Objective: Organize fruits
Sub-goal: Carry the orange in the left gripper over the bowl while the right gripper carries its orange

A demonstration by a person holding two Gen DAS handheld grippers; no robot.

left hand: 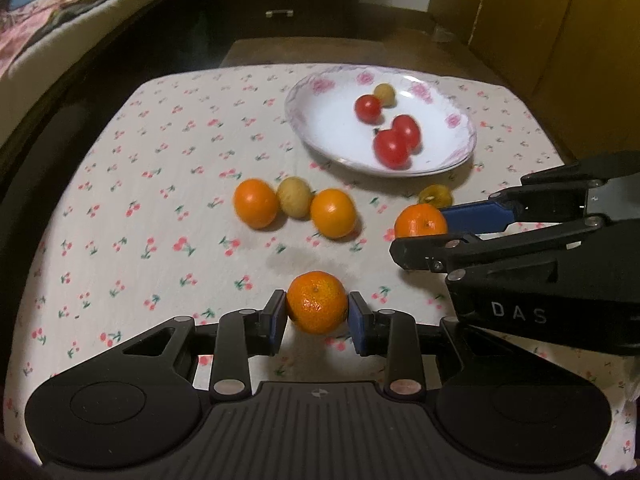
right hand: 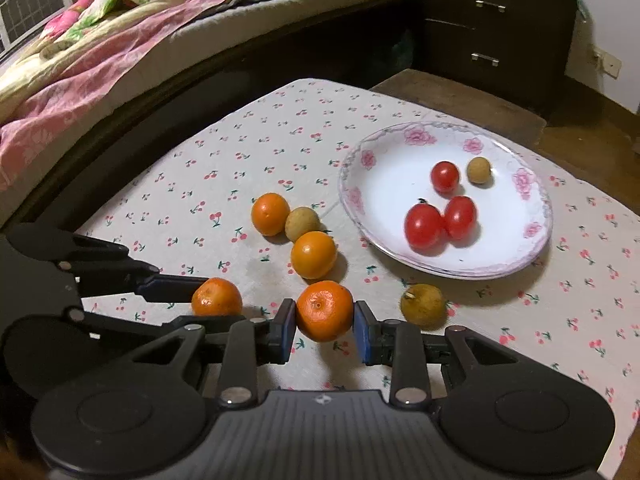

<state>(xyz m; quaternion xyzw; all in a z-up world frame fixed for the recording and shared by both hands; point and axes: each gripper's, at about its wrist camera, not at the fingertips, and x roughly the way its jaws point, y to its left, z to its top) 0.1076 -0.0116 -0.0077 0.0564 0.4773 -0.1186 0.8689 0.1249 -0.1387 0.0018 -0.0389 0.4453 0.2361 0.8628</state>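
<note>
Tangerine point(right hand: 325, 311) stem-end up, roundish.

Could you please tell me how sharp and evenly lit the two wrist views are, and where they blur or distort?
Left wrist view: the held tangerine is crisp, the plate and its tomatoes smeared, corners dark. Right wrist view: sharper overall, the tomatoes slightly soft with glare spots, the fruit casting soft shadows on the cloth. Both bend the table edges like a fisheye.

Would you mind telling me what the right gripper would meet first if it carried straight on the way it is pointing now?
The right gripper, shut on a mandarin, points down at the cherry-print tablecloth. Going on, the mandarin would probably meet the cloth first; the orange lies just beyond, though depth is unclear.
</note>
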